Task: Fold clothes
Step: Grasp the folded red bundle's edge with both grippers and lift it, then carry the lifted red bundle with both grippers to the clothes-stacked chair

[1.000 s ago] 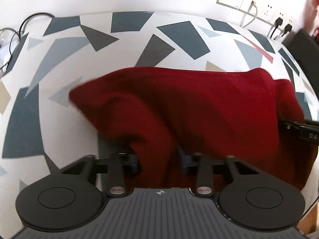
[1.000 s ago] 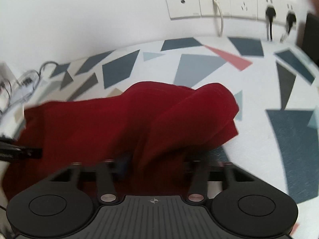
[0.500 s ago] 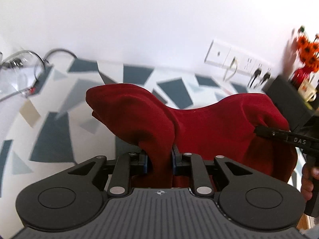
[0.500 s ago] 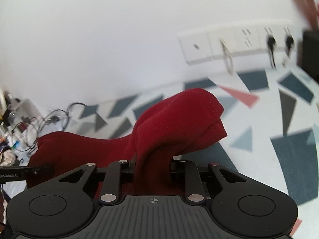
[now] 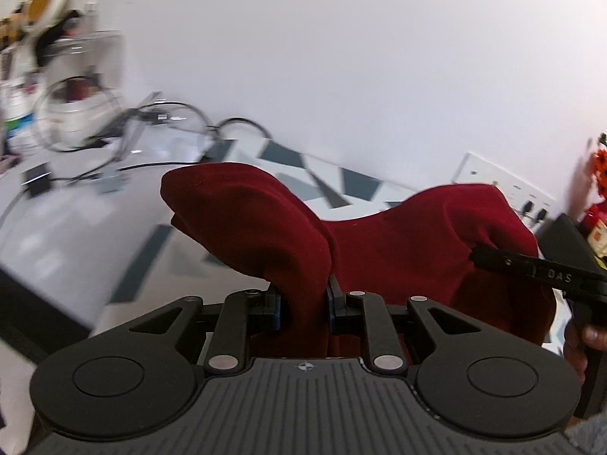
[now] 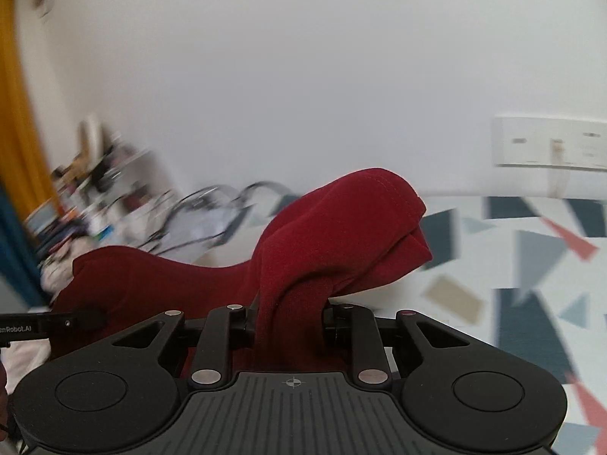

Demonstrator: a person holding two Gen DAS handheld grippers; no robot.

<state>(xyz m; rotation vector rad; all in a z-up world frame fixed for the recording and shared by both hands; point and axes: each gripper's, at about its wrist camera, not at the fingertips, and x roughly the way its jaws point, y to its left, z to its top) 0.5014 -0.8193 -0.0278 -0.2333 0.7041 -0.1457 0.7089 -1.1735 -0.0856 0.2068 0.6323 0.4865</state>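
Observation:
A dark red garment (image 5: 379, 250) hangs lifted off the patterned table, stretched between both grippers. My left gripper (image 5: 303, 305) is shut on one bunched end of it, cloth pinched between the blue pads. The right gripper (image 6: 290, 322) is shut on the other end, where the red garment (image 6: 334, 235) folds over above the fingers. In the left wrist view the right gripper (image 5: 489, 256) shows at the right edge, biting the cloth, with a hand (image 5: 584, 345) below it. In the right wrist view the left gripper's finger (image 6: 76, 320) enters from the left.
The table (image 6: 531, 250) has a white cover with grey, blue and red shapes. Wall sockets (image 6: 550, 142) sit on the white wall behind. Cables (image 5: 159, 125) and cluttered containers (image 5: 72, 98) lie at the table's left end. A black box (image 5: 565, 242) and orange flowers (image 5: 601, 167) stand right.
Both grippers have risen and tilted up with the garment, which lay on the table a second ago and now hangs between them. The views swung toward the wall and the left clutter.

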